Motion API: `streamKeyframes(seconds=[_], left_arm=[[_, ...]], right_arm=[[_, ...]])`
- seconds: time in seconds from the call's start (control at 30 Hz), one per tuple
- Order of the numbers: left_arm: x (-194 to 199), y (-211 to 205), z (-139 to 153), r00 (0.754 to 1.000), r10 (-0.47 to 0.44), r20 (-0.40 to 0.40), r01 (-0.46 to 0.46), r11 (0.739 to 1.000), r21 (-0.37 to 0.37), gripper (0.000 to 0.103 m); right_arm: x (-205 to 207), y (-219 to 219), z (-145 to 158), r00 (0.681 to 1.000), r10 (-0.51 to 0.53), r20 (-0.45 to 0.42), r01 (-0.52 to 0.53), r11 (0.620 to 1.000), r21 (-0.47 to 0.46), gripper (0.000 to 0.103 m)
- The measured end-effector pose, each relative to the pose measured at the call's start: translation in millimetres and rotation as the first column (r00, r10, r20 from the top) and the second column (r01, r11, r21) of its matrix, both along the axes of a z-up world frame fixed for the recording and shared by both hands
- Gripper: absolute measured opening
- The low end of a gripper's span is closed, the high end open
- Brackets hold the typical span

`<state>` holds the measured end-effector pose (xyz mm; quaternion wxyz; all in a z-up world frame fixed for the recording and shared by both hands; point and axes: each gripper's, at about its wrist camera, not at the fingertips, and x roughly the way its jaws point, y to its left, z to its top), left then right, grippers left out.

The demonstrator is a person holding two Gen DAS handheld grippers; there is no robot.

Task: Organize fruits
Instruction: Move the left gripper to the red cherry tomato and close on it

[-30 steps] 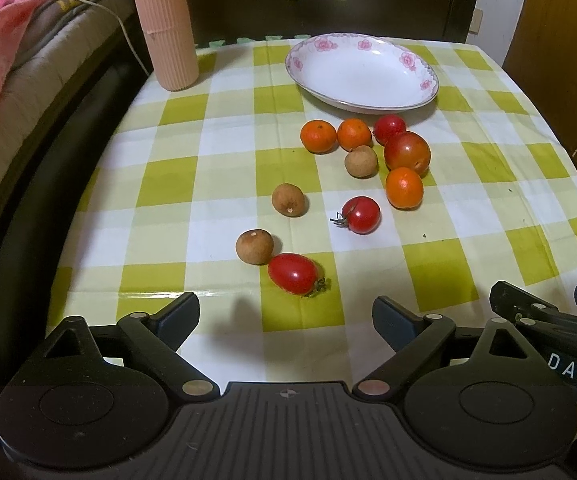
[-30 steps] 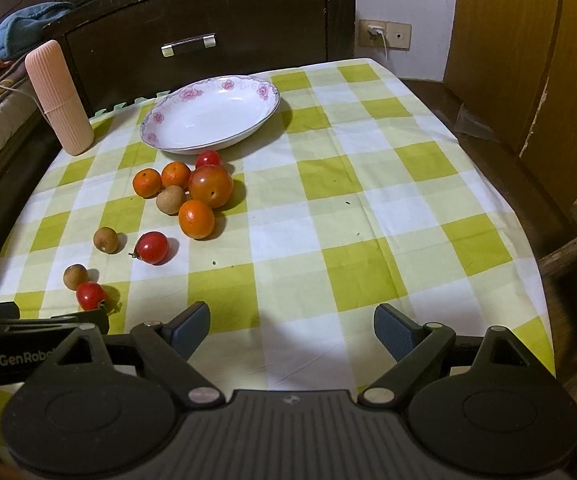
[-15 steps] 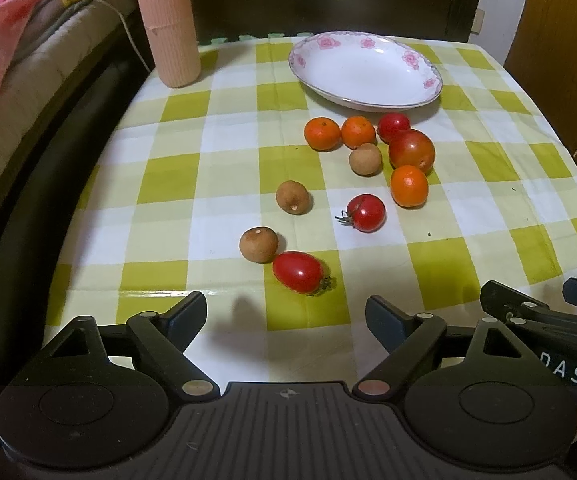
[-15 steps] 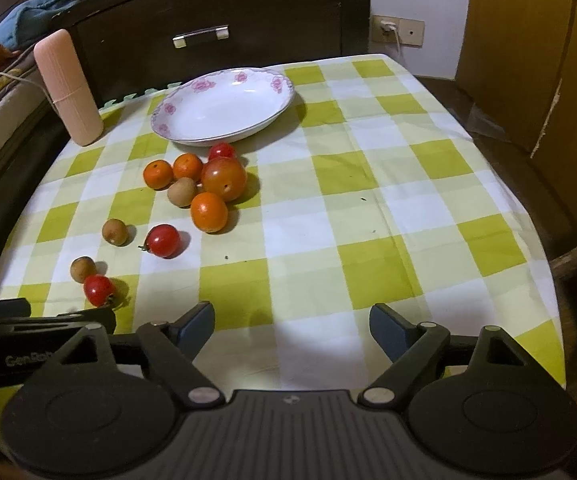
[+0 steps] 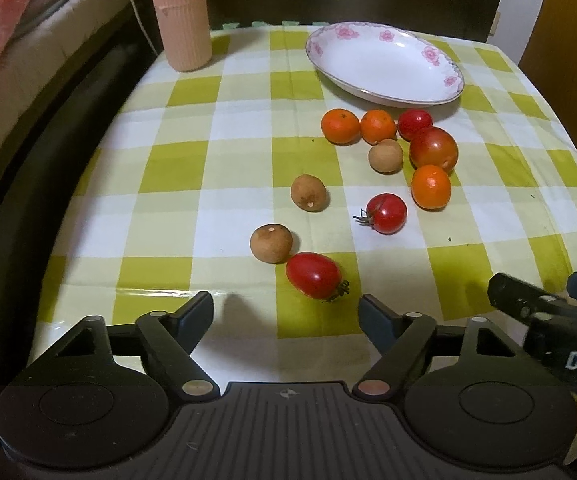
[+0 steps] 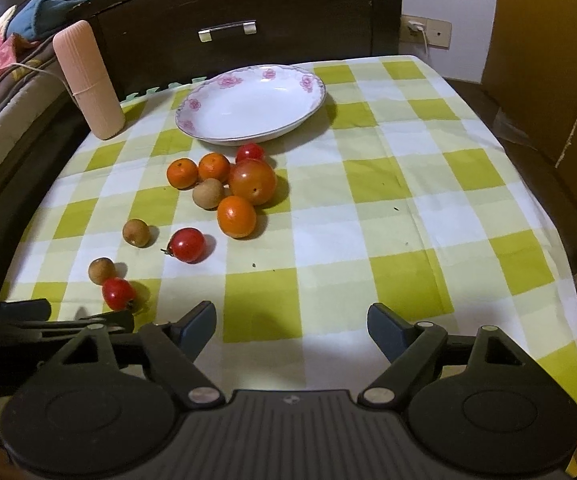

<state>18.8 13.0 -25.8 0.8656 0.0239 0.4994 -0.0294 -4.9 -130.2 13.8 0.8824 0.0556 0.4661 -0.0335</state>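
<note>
**Fruit loose on worktop, plate bare**

Oval red tomato sits nearest the left gripper, touching a brown longan. The other fruit – oranges, tomatoes, longans – cluster just in front of the white floral plate on the checked worktop. Left jaws have just been closing but stand apart, nothing between them. Right gripper likewise – jaws narrowing, apart, over bare cloth. Pink ribbed cylinder stands at the far left corner.
</note>
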Motion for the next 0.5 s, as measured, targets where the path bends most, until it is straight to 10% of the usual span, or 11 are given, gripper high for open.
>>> streamKeyframes(seconds=[0.5], left_arm=[[15,-3,-12,1.000,0.020,-0.021,-0.020,1.000,-0.015,0.066]], right_arm=[[5,-6,5,1.000,-0.003,-0.004,0.003,0.998,0.058,0.080]])
